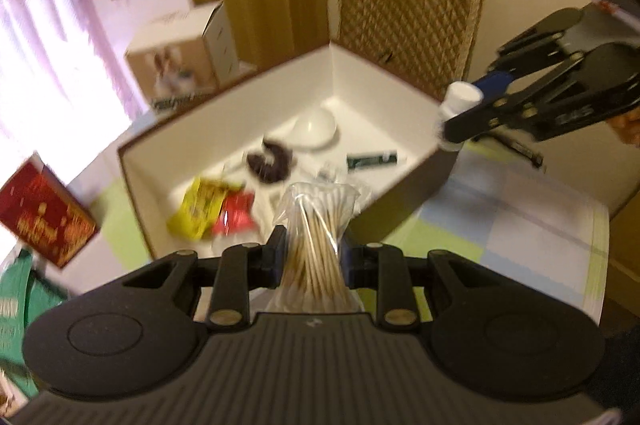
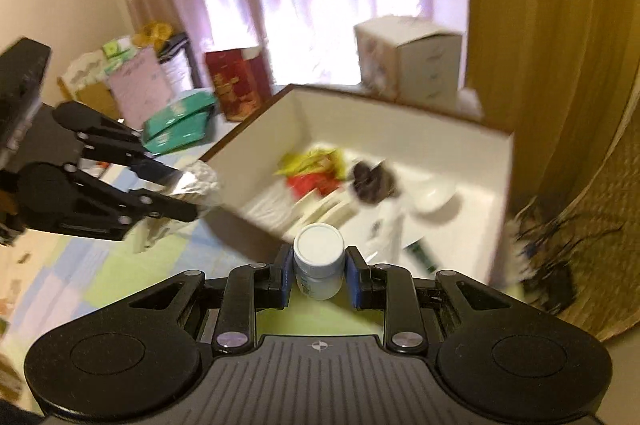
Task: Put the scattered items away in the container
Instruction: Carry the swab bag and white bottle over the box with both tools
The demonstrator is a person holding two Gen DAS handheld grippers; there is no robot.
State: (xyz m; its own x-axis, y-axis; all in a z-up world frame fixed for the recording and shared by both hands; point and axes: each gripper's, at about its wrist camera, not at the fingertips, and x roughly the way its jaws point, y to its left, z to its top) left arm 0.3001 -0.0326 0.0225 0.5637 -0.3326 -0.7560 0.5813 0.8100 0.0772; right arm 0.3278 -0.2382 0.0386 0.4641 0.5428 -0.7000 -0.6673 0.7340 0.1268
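Left wrist view: a crinkly clear bag of cotton swabs [image 1: 314,225] is being pinched by the left gripper [image 1: 314,257], just short of the white-lined box [image 1: 360,81]; its contents are being smeared by blur.

Right wrist view: a smooth white ribbed-cap bottle [image 2: 319,261] is being clamped by the right gripper [image 2: 319,275] before the box [image 2: 400,133]; its label is being left unreadable.
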